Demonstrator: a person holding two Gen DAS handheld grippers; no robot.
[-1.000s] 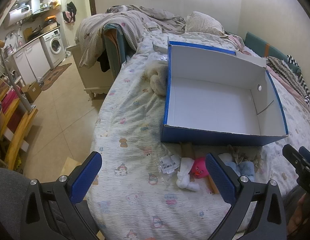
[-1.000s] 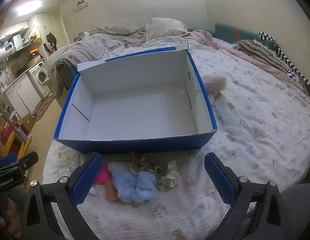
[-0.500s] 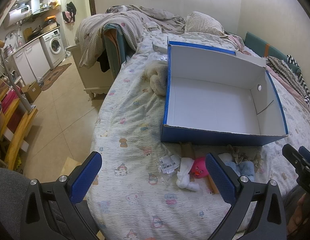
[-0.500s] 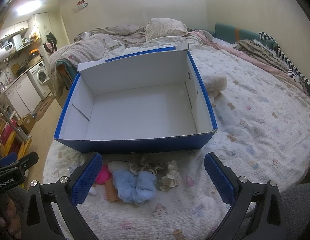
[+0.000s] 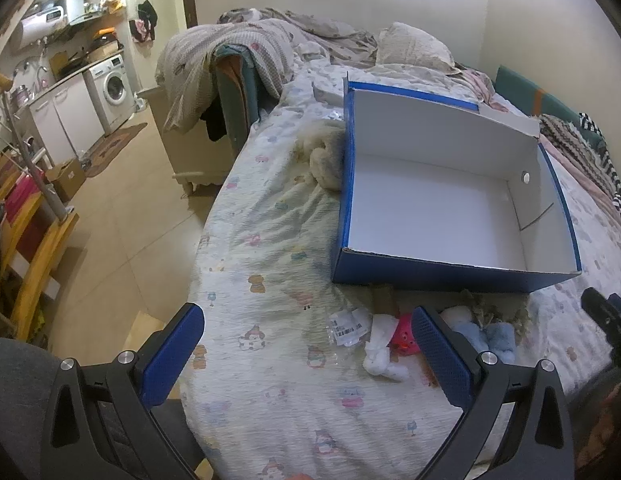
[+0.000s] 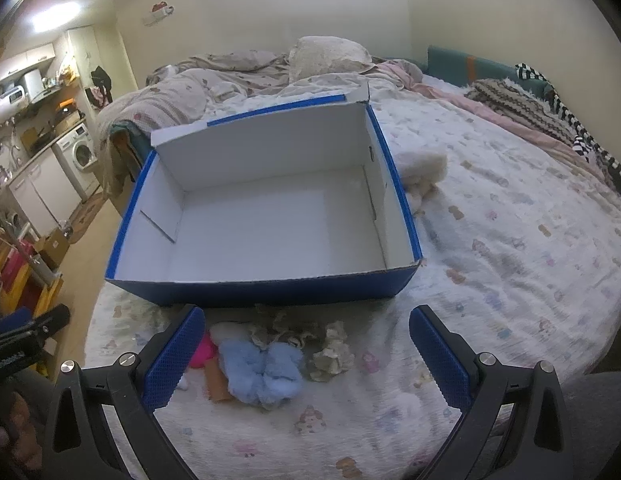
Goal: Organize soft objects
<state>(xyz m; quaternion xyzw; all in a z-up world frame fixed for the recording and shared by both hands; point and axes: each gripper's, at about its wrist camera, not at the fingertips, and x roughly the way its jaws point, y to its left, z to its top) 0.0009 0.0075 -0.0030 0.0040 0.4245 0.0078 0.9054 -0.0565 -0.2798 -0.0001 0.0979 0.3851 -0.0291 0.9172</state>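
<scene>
An open blue box with a white inside (image 5: pixel 438 208) (image 6: pixel 270 224) stands on the bed with nothing in it. In front of its near wall lies a small heap of soft things: a light blue fluffy scrunchie (image 6: pixel 262 372) (image 5: pixel 490 336), a pink toy (image 5: pixel 404 334) (image 6: pixel 204 354), a white cloth piece (image 5: pixel 380 348), beige scrunchies (image 6: pixel 330 350) and an orange strip (image 6: pixel 216 382). My left gripper (image 5: pixel 308 350) is open and empty, held above the bed left of the heap. My right gripper (image 6: pixel 302 350) is open and empty, held over the heap.
A cream plush (image 5: pixel 322 156) (image 6: pixel 422 168) lies against the box's side. A labelled plastic wrapper (image 5: pixel 346 326) lies by the heap. The bed edge (image 5: pixel 198 264) drops to a tiled floor on the left. Crumpled bedding and a pillow (image 6: pixel 330 56) lie behind the box.
</scene>
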